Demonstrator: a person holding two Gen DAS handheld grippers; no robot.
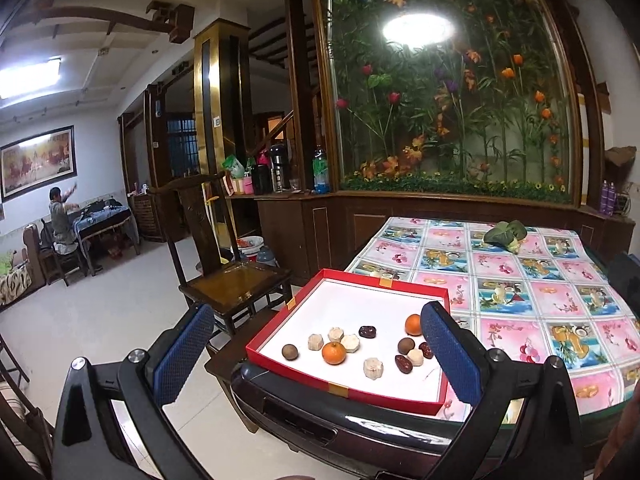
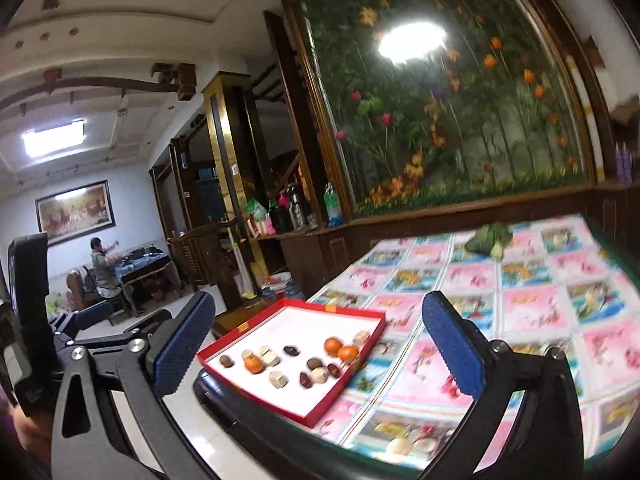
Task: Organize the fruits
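Note:
A shallow red box with a white floor sits at the near left corner of the table. In it lie oranges, dark red dates, round brown fruits and pale ribbed pieces. The same box shows in the right wrist view, holding oranges and the rest. My left gripper hangs open in front of the box with nothing between its blue pads. My right gripper is open wide too, empty, back from the table edge. The left gripper's body shows at the far left.
The table carries a pink patterned cloth with a green leafy bundle at its far side. A dark wooden chair stands left of the table. Behind is a flower-painted panel and a cluttered ledge. A person sits far off at the left.

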